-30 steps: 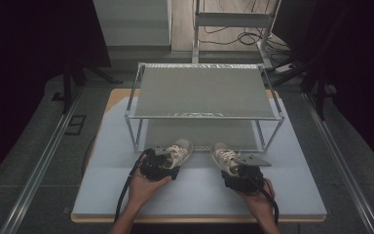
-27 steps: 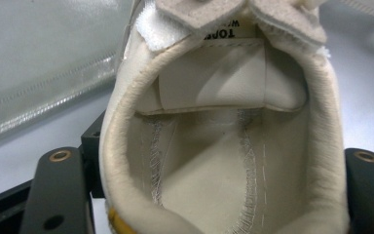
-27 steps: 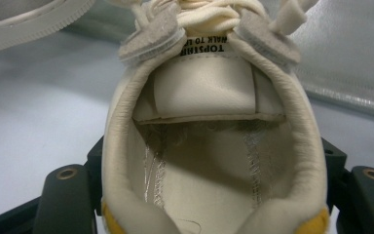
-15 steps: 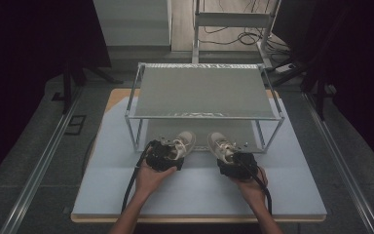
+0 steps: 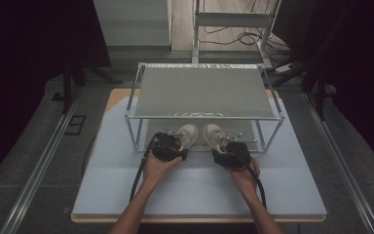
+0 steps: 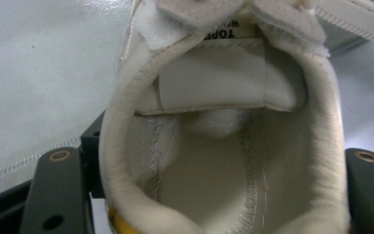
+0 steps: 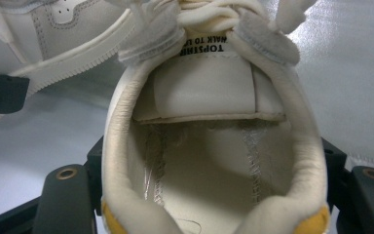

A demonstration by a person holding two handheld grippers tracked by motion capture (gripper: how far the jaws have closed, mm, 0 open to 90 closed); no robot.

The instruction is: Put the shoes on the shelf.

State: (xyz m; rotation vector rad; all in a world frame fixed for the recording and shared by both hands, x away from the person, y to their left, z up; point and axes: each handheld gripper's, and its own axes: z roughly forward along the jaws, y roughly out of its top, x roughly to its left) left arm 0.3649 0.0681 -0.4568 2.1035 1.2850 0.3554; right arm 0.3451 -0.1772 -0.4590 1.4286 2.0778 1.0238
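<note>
Both hands have pushed toward 12 o'clock over the last second, so the left shoe (image 5: 187, 134) and right shoe (image 5: 214, 136), heels clamped in the left gripper (image 5: 169, 146) and right gripper (image 5: 231, 152) fingers, now poke under the rack (image 5: 202, 90) on the desk (image 5: 107, 180), looks like they're getting shelved.

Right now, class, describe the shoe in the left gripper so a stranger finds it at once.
Find the metal rack on the table. At its front edge sit two cream shoes, toes pointing under it. The left shoe is the one held at the heel by the left gripper.
</note>
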